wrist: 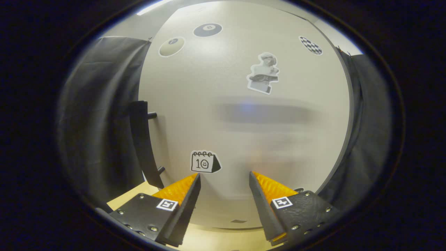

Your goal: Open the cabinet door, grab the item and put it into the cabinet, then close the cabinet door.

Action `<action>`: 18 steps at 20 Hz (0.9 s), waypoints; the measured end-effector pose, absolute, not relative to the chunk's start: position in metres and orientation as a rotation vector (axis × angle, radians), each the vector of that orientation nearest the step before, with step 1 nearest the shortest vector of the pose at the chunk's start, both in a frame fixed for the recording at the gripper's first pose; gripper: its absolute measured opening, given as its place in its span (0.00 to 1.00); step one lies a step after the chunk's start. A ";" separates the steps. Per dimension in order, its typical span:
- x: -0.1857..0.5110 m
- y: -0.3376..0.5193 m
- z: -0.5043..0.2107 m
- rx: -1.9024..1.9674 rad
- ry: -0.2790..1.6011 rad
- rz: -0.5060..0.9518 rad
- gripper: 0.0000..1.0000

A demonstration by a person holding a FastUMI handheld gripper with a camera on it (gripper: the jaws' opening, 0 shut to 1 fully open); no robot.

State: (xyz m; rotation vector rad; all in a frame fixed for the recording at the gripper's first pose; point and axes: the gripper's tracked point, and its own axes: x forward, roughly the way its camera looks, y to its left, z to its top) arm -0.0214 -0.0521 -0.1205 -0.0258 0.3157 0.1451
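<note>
Off-white and smooth, the flat cabinet door [223,115] stands closed right ahead of my gripper [224,179], its face dotted with stickers: a small calendar sticker [205,161] just beyond the fingertips, a grey bust sticker [263,73] higher up, two round ball stickers [190,38] and a chequered disc [310,45] near the top. A long black bar handle [143,143] stands off the door's left edge on two short pegs, which I judge is the grip point for pulling it open. My jaws are parted to a middling gap and hold nothing; their ridged inner pads [177,190] face each other across bare air. I read this as squaring up to the door, either before opening it or after pushing it shut; I cannot tell which. Pale wooden tabletop [223,240] shows below the fingers. I see no loose item to carry here, so I cannot say where it lies, possibly behind the door.
</note>
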 end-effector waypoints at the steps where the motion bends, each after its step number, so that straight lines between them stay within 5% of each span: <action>1: -0.022 -0.052 -0.120 -0.021 0.316 0.147 0.83; 18: -0.028 -0.053 -0.120 -0.032 0.302 0.142 0.83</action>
